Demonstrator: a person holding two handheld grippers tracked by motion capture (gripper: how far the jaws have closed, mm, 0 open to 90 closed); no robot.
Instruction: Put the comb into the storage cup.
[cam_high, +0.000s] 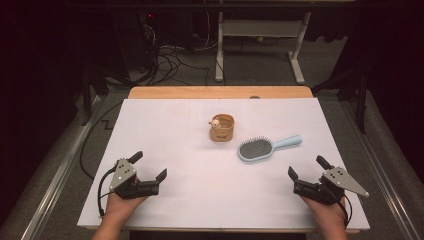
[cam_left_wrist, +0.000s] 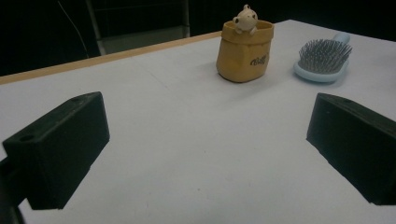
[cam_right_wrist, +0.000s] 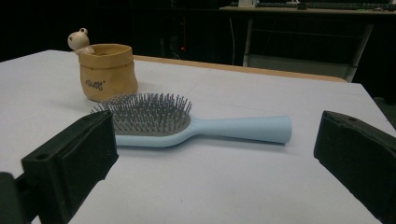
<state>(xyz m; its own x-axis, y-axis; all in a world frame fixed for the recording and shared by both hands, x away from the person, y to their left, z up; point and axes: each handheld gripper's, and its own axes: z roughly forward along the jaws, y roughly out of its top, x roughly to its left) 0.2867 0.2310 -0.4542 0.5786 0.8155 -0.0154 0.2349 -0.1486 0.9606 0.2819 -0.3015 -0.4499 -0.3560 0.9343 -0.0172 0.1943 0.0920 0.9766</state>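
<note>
1. the pale blue plastic hairbrush with grey bristles (cam_high: 261, 148) lay bristles-up on the white table cover (cam_high: 200, 200), right of centre, its handle pointing toward the far right.
2. just beside the brush head, apart from it, stood the small tan sack-shaped pot with a cream figurine on its rim (cam_high: 221, 127).
3. the right gripper (cam_high: 306, 169) rested near the table's front edge, jaws spread wide with nothing between them; the brush sat nearest to it (in the right gripper view (cam_right_wrist: 187, 123) it lay broadside ahead of the jaws).
4. the left gripper (cam_high: 148, 165) was likewise wide open and empty, well apart from both objects.
5. handling judgement: the brush looked light and rigid, the smooth plastic probably a bit slippery.
6. best hold, i judged: across the handle (cam_right_wrist: 243, 128) near the neck, where the sides run nearly parallel; the bristle pad would give under the pads and make a poor seat.
7. risk: a grip far out on the handle could let the head swing down.
</note>
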